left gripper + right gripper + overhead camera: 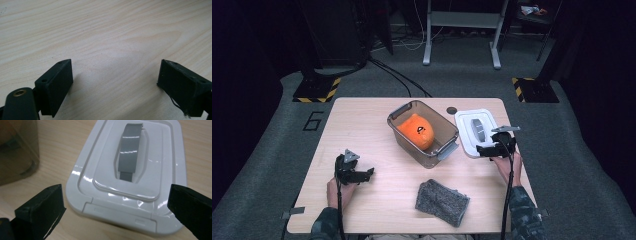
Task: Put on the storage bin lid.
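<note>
Pale wood table (372, 125) (grey carpet (277, 150) around).

A large dark numeral "6" (313, 121) is marked on the grey floor, left of centre in the high view, just off the table's far left corner. The orange toy (416, 131) in the clear bin near the frame's centre carries a small black mark, too small to read. Yellow-and-black hazard stripes edge two floor plates (318, 90), upper left and upper right; they bear no words.
</note>
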Action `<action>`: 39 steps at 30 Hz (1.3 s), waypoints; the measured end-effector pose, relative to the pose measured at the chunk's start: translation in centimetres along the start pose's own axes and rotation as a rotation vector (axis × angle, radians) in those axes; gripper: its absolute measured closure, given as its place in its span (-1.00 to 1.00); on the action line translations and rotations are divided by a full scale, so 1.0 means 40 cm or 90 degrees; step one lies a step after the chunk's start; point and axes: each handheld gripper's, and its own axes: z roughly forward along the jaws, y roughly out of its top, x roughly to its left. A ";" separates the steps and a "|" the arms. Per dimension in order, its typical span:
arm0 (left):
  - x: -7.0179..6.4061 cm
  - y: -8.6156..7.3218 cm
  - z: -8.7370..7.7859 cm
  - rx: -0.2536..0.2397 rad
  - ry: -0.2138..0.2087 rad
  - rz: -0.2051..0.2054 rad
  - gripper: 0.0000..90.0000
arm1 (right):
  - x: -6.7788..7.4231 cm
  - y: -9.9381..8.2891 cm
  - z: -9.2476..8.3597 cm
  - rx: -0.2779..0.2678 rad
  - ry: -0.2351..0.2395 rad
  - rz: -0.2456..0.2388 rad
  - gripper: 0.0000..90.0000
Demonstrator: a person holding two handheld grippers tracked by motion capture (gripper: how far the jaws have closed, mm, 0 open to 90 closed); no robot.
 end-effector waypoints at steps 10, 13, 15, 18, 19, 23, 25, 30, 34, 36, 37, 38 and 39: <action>0.000 0.000 0.000 -0.001 0.001 0.001 -0.73 | 0.003 0.076 0.020 0.002 0.002 -0.009 -0.98; 0.000 0.000 0.000 0.000 0.001 0.000 -0.73 | -0.003 0.088 0.033 0.000 0.000 -0.007 -0.97; 0.000 0.000 0.000 -0.001 0.001 0.001 -0.73 | -0.007 0.094 0.045 0.009 0.001 -0.002 -0.97; 0.000 0.000 0.000 -0.001 0.002 0.001 -0.73 | -0.018 0.104 0.066 0.019 0.002 0.004 -1.00; 0.000 0.000 0.000 -0.001 0.000 0.000 -0.73 | -0.021 0.106 0.071 0.021 0.003 0.012 -0.99; 0.000 0.000 0.000 -0.002 0.000 0.001 -0.72 | -0.026 0.107 0.099 0.036 0.000 0.014 -1.00; 0.000 0.000 0.000 -0.001 0.000 -0.001 -0.72 | -0.027 0.109 0.109 0.039 -0.002 0.023 -1.00; 0.000 0.000 0.000 -0.001 0.000 0.001 -0.72 | -0.026 0.121 0.123 0.026 -0.024 0.014 -0.72; -0.001 -0.001 0.001 -0.004 0.003 -0.001 -0.72 | -0.018 0.129 0.137 0.021 -0.038 0.011 -0.43; 0.000 0.000 0.000 -0.002 0.000 0.001 -0.72 | -0.011 0.129 0.151 0.032 -0.047 0.000 -0.35; 0.000 0.000 0.000 -0.001 0.000 0.001 -0.72 | -0.009 0.129 0.159 0.037 -0.052 -0.007 -0.30; 0.000 0.000 0.000 -0.002 0.000 0.001 -0.72 | -0.007 0.129 0.165 0.041 -0.057 -0.010 -0.25; 0.000 0.000 0.000 -0.002 0.000 0.001 -0.72 | -0.009 0.132 0.173 0.050 -0.053 -0.003 -0.22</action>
